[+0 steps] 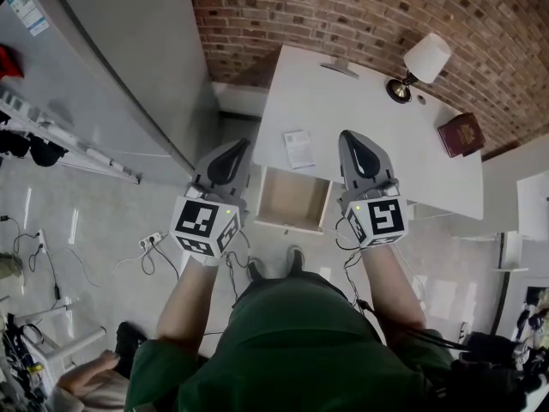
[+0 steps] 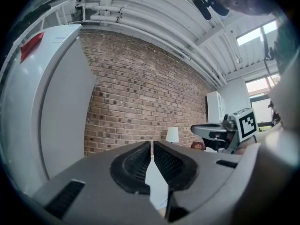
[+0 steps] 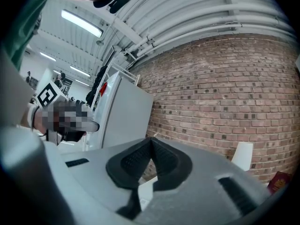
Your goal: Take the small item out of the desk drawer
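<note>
**Evenly poised: two closed grippers flank an open drawer**

The left gripper point(image 1: 238, 147) and the right gripper point(image 1: 349, 137) hang level and side by side at the front edge of the desk point(image 1: 360, 101), one at each side of the drawer point(image 1: 294, 197). The left jaws are drawn together bar a hairline gap, with nothing between them. The right jaws meet tip to tip, also empty.

The drawer is pulled out toward the person, and its visible floor is bare pale wood. A small white card point(image 1: 299, 148) lies flat on the desk just behind the drawer, between the two grippers and apart from both.

Farther back, a lamp point(image 1: 422, 62) stands near the brick wall point(image 1: 343, 7), and a red book point(image 1: 461, 134) lies toward the desk's right end. A fridge point(image 1: 129, 67) stands left of the desk.
</note>
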{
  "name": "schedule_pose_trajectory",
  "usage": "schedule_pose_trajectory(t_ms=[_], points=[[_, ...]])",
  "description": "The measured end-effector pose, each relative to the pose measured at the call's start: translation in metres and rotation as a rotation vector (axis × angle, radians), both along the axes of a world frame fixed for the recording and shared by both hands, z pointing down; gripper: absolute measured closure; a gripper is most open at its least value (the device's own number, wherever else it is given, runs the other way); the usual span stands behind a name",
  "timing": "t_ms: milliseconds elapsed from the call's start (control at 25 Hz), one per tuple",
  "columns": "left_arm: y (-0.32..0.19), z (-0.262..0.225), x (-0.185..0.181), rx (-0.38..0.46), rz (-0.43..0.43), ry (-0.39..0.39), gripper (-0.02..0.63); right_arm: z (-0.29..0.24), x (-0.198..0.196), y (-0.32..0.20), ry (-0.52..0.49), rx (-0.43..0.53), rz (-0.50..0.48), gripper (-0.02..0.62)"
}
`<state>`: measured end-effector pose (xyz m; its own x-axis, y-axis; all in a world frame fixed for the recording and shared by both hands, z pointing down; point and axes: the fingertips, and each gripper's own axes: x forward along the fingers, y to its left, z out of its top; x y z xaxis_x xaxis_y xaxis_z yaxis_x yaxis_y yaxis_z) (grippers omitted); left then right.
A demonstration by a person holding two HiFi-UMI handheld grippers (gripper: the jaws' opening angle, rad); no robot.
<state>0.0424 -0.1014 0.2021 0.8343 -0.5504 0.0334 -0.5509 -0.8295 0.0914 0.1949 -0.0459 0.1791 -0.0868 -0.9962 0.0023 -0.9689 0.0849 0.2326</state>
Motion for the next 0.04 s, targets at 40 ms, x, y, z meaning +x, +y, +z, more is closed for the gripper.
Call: schedule_pose_trajectory(t_ms=[40], points=[[-0.0002, 0.0009, 0.0016, -0.001, 0.001, -0.002, 0.592, 0.0004, 0.001, -0.0006, 0.0, -0.001, -0.001, 0.594]])
